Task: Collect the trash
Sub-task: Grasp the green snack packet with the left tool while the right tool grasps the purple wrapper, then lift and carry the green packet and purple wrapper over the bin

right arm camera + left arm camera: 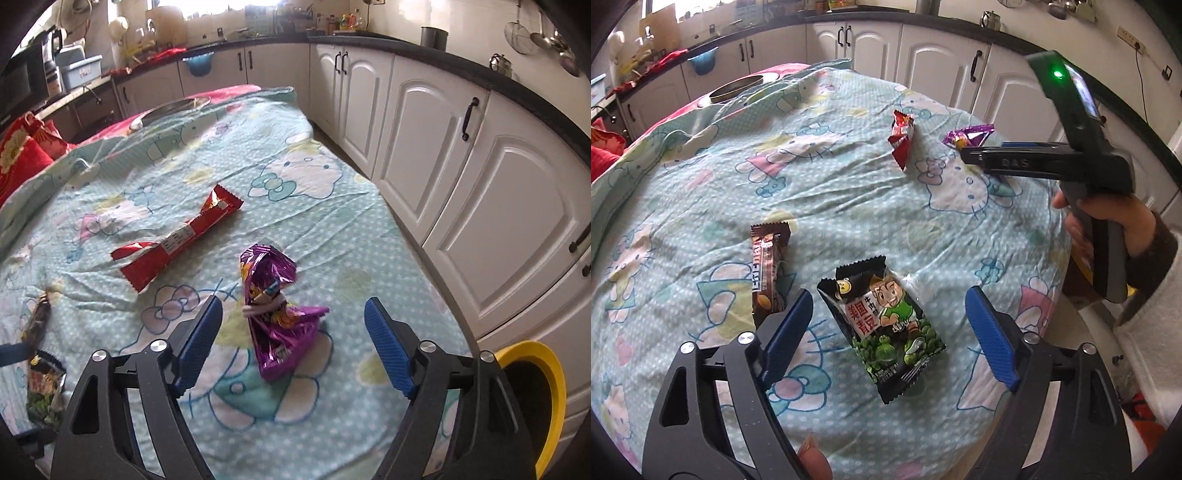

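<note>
My left gripper (890, 325) wide open, empty, straddling the green pea packet (884, 332) on the desk (831, 177), my right gripper (293, 338) wide open, empty, framing the purple wrapper (275, 310), red wrapper (177, 240) nearby

At frame centre, a crumpled purple foil wrapper (275, 314) lies on the pale blue cartoon-print cloth (332, 221), between the right gripper's (293, 345) spread blue fingers (388, 350); a long red wrapper (181, 240) lies upper left.
</note>
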`<state>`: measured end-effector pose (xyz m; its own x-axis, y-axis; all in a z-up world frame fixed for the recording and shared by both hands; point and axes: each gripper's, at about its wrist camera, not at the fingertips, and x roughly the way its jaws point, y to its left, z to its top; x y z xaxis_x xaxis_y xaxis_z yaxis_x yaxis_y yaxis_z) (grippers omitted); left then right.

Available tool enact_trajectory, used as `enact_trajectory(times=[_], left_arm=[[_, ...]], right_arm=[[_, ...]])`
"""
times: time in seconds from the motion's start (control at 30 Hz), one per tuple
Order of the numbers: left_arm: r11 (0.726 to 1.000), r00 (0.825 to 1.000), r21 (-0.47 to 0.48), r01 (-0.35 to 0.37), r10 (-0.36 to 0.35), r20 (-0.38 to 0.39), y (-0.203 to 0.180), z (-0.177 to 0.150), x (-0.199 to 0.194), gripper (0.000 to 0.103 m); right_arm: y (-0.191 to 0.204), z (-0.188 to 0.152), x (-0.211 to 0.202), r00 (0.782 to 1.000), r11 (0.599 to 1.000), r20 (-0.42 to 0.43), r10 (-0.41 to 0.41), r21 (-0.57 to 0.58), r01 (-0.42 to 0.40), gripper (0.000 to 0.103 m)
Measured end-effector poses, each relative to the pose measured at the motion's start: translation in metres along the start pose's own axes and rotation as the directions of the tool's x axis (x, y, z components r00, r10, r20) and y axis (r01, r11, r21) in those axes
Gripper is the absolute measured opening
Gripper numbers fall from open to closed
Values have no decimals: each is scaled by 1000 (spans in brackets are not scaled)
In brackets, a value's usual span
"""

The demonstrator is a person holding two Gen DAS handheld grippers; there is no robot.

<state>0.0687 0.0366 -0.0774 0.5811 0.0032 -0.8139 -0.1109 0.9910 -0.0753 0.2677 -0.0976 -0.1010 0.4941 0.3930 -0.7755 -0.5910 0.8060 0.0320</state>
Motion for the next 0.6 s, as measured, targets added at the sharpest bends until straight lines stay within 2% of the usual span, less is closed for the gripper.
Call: enact_trajectory(times=[0.1,0.17,0.27,0.33,0.6], left_arm=[[1000,1000,11,1,-1,-11,-3,-1,3,69],[1000,1000,21,-4,4,-9,-5,-2,5,65],[999,1000,40,-20,20,-11,-8,-3,8,53],[999,1000,46,-24,25,-12,-9,-3,9,50],[995,1000,97,20,-20,7,-18,-6,10,37]], right_arm=[[1,-1,10,999,1000,-33,9,-1,-9,55],[0,-5,8,1000,1000,-17,15,5,-15,44],[-6,-12,2,999,999,-10,34,38,-34,37],[-9,-16,-3,999,997,-5,46,69,-46,33],[-24,-42,-27,994,976,34,103,192,-108,31]])
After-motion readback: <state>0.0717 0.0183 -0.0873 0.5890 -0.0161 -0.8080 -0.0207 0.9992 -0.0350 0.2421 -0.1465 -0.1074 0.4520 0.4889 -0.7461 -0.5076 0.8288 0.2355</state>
